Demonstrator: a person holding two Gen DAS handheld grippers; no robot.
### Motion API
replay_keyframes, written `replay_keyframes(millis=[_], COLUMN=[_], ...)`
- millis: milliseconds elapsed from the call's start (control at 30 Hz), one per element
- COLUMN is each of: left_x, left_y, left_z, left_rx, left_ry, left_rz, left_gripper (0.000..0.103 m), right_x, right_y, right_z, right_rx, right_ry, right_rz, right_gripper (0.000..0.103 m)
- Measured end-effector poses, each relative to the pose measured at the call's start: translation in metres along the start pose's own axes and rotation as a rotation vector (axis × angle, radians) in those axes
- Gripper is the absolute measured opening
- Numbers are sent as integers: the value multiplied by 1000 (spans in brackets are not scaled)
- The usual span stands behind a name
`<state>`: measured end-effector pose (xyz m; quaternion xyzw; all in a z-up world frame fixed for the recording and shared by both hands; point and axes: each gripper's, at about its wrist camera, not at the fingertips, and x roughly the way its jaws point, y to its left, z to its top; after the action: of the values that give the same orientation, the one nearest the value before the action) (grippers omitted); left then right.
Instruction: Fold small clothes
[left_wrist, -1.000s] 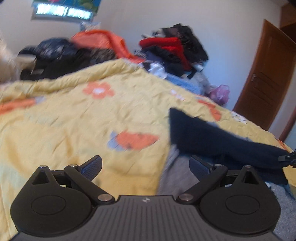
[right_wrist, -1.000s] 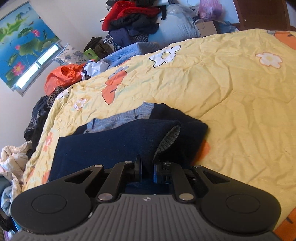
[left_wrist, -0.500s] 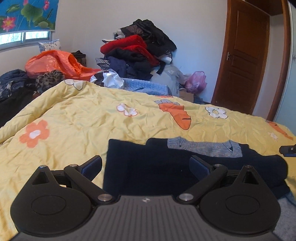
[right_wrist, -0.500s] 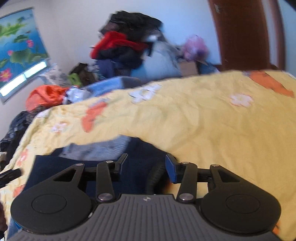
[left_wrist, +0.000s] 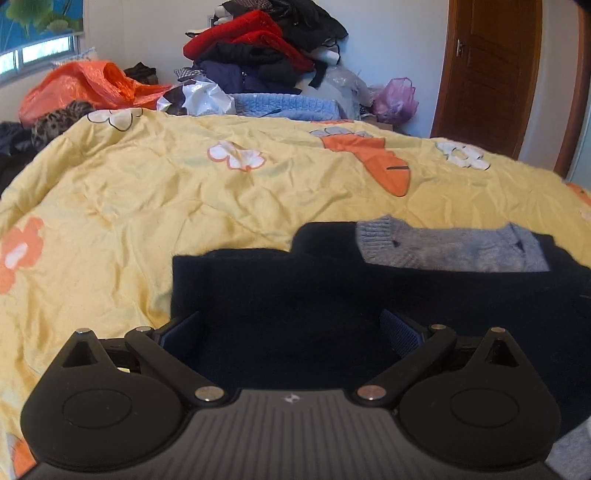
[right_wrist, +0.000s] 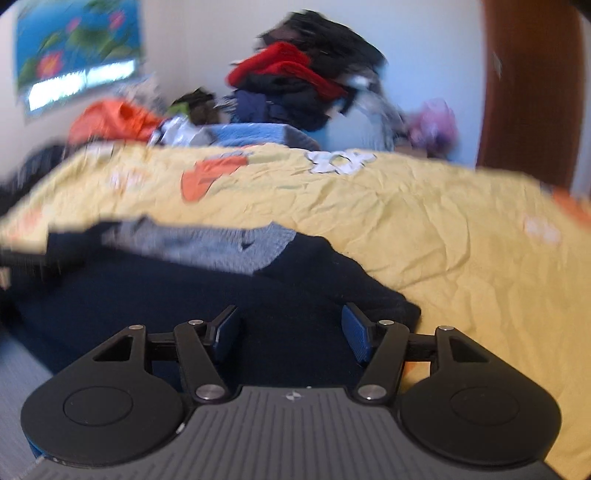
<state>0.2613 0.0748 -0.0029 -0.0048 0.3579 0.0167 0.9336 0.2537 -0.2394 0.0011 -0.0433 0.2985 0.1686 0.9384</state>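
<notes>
Seemingly one fold was done: the navy sweater (left_wrist: 332, 295) lay doubled on the quilt (left_wrist: 147, 192), grey collar (left_wrist: 450, 245) at one o'clock; left gripper (left_wrist: 290, 330) and right gripper (right_wrist: 291, 330) hung with jaws apart, empty; further folds remained.

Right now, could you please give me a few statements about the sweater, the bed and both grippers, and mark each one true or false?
1. The dark sweater lies on a yellow quilt. True.
2. The left gripper is clamped on the sweater. False: its jaws stand open.
3. The right gripper is open. True.
4. The sweater's grey cuff hangs off the bed. False: it lies on the sweater.
5. A pile of clothes rises beyond the bed. True.
</notes>
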Motion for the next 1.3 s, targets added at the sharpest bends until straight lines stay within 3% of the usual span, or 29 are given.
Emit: replay_keyframes(millis=[167, 267, 400, 567, 667, 733, 833, 933, 1033, 1067, 1100, 1200, 1300], left_x=[1, -29, -83, -83, -83, -87, -111, -145, -162, -164, -169, -177, -184], left_y=[-7, -18, -36, -51, -30, -24, -19, -17, -22, -24, -25, -19, -4], left_z=[6, 5, -22, -60, -70, -69, -76, -96, -124, -134, -145, -148, -155], left_rx=[29, 29, 58, 140, 104, 116, 110, 81, 92, 119, 144, 161, 218], left_ry=[6, 2, -54, 22, 7, 15, 33, 27, 56, 55, 3, 2, -24], left_rz=[50, 100, -49, -44, -83, -55, -37, -108, -134, -123, -108, -111, -91], left_gripper=[103, 103, 103, 103, 103, 103, 103, 103, 103, 103, 103, 103, 103], right_x=[3, -18, -55, -42, -44, -48, -68, -100, -111, -111, -115, -123, -131], right_y=[7, 23, 38, 39, 36, 39, 50, 62, 75, 78, 81, 75, 68], right_z=[4, 6, 0, -18, -32, -30, -29, -44, -67, -76, -84, -85, -91], right_rx=[-16, -25, 24, 14, -37, -29, 5, 26, 6, -12, -45, 6, -19], right_ry=[8, 2, -43, 58, 33, 46, 77, 47, 93, 109, 80, 95, 121], right_rz=[-38, -96, 26, -1, 10, 0, -18, 67, 50, 36, 16, -20, -35], right_gripper=[67, 68, 90, 87, 87, 87, 88, 95, 95, 96, 97, 99, 102])
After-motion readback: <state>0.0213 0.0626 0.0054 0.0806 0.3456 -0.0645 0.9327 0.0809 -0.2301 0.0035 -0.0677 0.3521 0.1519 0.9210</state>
